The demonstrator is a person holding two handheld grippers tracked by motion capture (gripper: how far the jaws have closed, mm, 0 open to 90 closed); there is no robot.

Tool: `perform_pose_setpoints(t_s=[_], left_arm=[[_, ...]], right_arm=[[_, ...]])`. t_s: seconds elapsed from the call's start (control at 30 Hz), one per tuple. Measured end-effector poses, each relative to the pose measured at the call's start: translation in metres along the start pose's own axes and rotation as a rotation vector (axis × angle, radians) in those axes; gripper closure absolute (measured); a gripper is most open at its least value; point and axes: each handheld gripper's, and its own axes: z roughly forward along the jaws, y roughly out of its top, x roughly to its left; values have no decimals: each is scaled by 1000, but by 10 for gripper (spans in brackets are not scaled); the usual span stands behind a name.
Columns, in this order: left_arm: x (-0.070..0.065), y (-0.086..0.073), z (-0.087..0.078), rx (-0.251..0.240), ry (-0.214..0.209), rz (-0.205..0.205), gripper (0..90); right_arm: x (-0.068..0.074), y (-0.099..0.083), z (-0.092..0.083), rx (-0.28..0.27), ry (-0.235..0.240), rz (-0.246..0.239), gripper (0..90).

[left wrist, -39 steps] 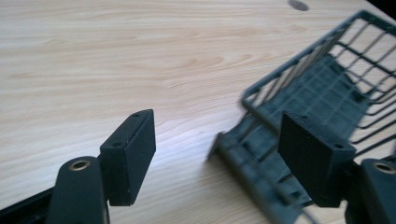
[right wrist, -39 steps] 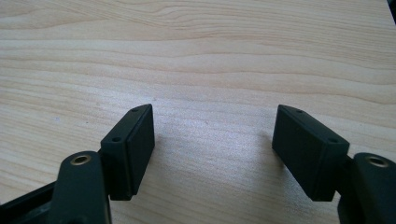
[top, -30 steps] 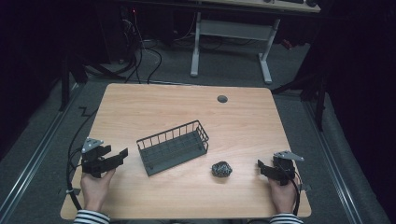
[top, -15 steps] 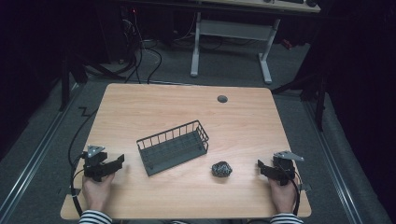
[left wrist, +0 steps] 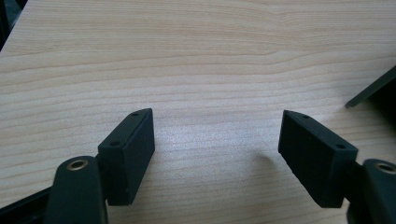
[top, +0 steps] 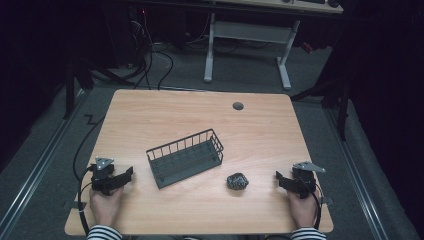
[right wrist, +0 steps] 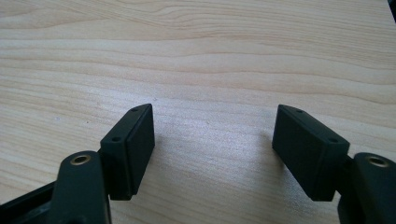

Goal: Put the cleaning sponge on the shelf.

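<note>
- Dark crumpled lump [top: 237, 180] on the table [top: 260, 125], near-right of centre, apart from everything.
- Wire basket [top: 185, 157] just left of it, mid-table, empty, likely the receptacle.
- Right gripper [top: 286, 181] near right edge, jaws spread, empty, aimed leftward at lump.
- Left gripper [top: 120, 176] near left, jaws apart, empty, parked beside basket.

My high view looks forward and down over the whole pale wooden tabletop [top: 150, 115], my gripper views skim it close up, near its front corners
</note>
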Motion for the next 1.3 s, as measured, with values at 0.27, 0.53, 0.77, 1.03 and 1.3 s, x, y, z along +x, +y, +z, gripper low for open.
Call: perform_pose_setpoints(t_s=[0.27,0.53,0.77,1.03,1.3], left_arm=[[-9,0,2,25,50,73,255],[-9,1,3,24,50,70,257],[-9,1,3,24,51,71,257],[-8,1,3,24,48,69,256],[-8,1,3,25,47,69,256]], right_arm=[[1,0,0,1,13,-12,290],[5,4,-8,52,77,-11,294],[36,10,-37,-24,178,-100,280],[86,21,-51,-39,297,-263,259],[125,34,-32,8,371,-350,233]])
